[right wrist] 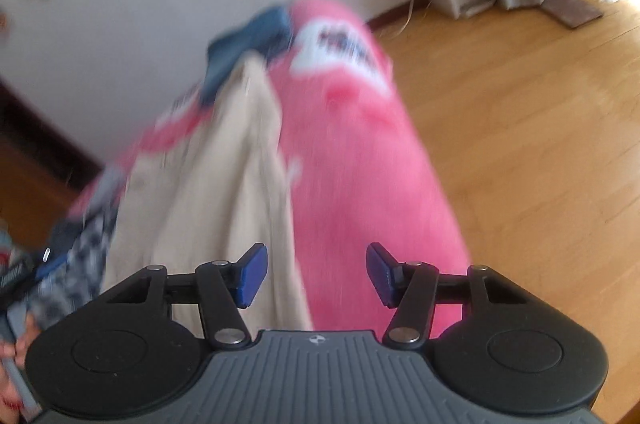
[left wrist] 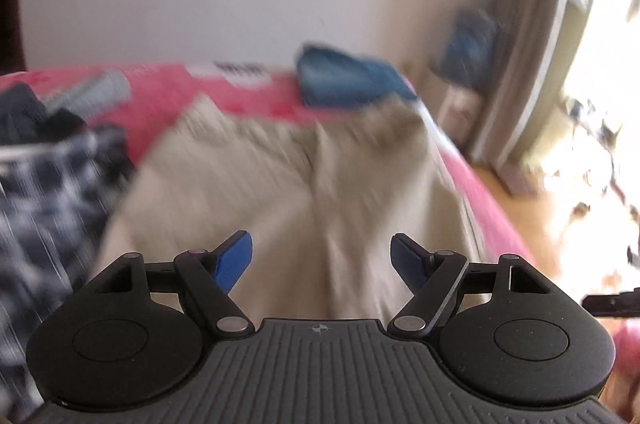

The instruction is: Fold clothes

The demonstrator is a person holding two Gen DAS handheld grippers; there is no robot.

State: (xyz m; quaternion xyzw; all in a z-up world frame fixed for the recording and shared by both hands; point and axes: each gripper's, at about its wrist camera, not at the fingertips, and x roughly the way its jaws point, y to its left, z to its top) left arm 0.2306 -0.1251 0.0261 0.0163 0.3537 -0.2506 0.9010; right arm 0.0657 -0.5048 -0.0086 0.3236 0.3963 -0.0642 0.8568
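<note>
Both the left claw (left wrist: 321, 258) and right claw (right wrist: 317, 274) gaped empty above the soft, limp beige garment (left wrist: 280, 192), best pinched at an edge.

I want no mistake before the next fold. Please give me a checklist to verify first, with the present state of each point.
1. Left hand-held gripper empty, jaws apart: ok.
2. Right hand-held gripper empty, jaws apart: ok.
3. Beige garment spread on the pink cover: ok.
4. Beige garment flat, no wrinkles: not ok, a ridge runs down its middle.
5. Checked dark cloth clear of the beige garment: cannot tell, too blurred.
6. Blue garment away from the fold area: ok.
</note>
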